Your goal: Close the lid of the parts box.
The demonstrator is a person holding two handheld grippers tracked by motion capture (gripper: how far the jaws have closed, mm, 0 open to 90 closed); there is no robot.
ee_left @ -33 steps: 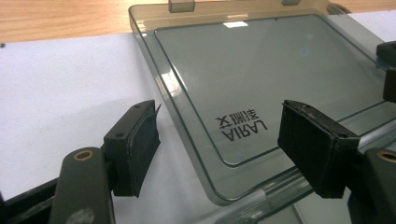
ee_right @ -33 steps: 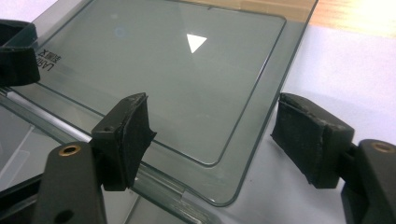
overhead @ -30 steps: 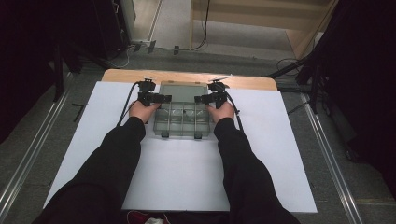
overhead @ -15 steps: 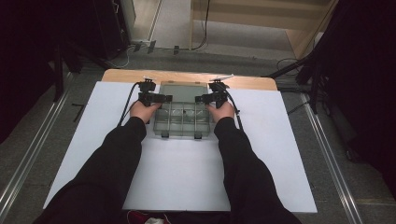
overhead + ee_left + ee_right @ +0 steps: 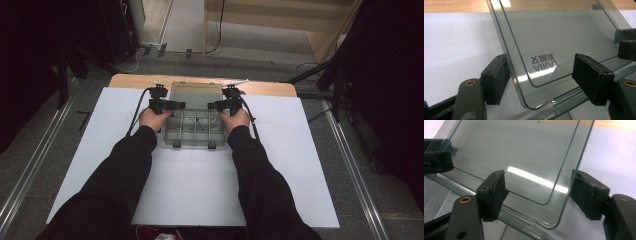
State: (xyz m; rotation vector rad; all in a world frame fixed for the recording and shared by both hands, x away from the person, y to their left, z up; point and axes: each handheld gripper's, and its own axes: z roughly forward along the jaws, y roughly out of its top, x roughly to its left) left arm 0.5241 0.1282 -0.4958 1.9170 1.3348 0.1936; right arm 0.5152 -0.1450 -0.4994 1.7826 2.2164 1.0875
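High view: clear compartment box (image 5: 192, 131) set on the white sheet (image 5: 200, 195) near the far middle of the table (image 5: 130, 81), between 2 hands, its 2 front latches toward the person. Lid (image 5: 196, 95) already swung up and back past the hinge, so opening looks done or all but done. Left gripper (image 5: 173, 105) at the lid's left corner, right gripper (image 5: 216, 105) at its right corner.

Left gripper view: jaws spread wide, lid corner between them, pads (image 5: 496, 75) clear of the plastic, no squeeze. Right gripper view: same picture, jaws wide, just been closing a little with the lid's corner between them, pads (image 5: 589, 192) not pressing.

Left to do, by judgement: work in the compartments; contents too faint to tell
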